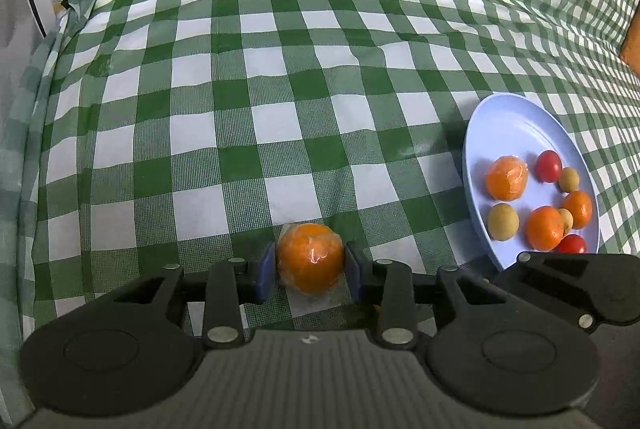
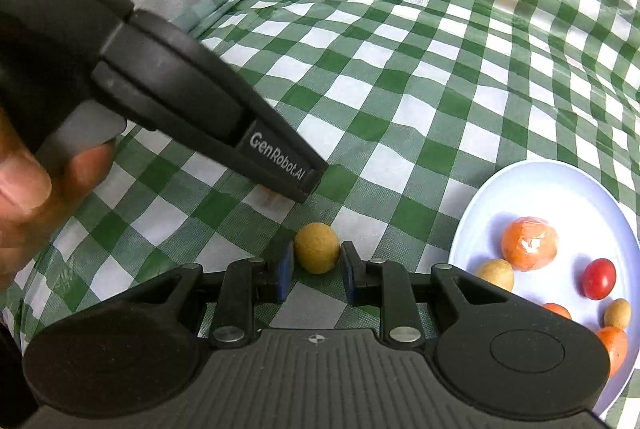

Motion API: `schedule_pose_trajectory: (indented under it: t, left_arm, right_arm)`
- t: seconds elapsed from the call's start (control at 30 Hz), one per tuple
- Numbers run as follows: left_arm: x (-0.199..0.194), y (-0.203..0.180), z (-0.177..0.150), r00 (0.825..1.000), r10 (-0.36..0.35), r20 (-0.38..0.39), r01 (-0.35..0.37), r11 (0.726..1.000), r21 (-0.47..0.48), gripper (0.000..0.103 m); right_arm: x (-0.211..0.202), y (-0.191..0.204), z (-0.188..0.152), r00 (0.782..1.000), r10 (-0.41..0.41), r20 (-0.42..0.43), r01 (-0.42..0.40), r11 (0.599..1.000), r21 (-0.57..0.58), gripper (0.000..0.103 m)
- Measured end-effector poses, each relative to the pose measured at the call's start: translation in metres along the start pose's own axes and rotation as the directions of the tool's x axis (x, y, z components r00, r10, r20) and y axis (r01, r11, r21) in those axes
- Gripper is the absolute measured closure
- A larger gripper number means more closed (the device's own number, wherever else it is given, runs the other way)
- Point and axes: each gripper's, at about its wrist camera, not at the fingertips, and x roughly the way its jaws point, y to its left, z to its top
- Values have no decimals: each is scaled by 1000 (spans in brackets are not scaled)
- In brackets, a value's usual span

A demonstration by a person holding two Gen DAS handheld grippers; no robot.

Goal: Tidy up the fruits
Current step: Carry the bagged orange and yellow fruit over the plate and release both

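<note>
My left gripper point(image 1: 310, 265) is shut on a plastic-wrapped orange point(image 1: 310, 259), low over the green checked cloth. To its right a pale blue plate point(image 1: 508, 117) holds several fruits: oranges, red cherry tomatoes and tan longans. My right gripper point(image 2: 316, 265) has its blue pads on either side of a tan longan point(image 2: 317, 247) on the cloth; the left pad touches it and a thin gap shows at the right pad. The same plate point(image 2: 532, 185) lies to its right with a wrapped orange point(image 2: 529, 243) and a red tomato point(image 2: 599, 277).
The left gripper's black body point(image 2: 208, 105) and the hand holding it fill the upper left of the right wrist view. A white bag point(image 1: 20, 9) stands at the far left edge of the table. An orange object point(image 1: 632, 45) sits at the right edge.
</note>
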Motion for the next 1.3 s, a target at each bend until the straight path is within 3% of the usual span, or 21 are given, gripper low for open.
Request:
schedule_pose_trajectory:
  t: [1.3]
  left_arm:
    - [-8, 1, 5, 998, 26, 52, -25, 1000, -13, 63]
  right_arm:
    - [-15, -21, 7, 994, -64, 91, 55, 993, 101, 76]
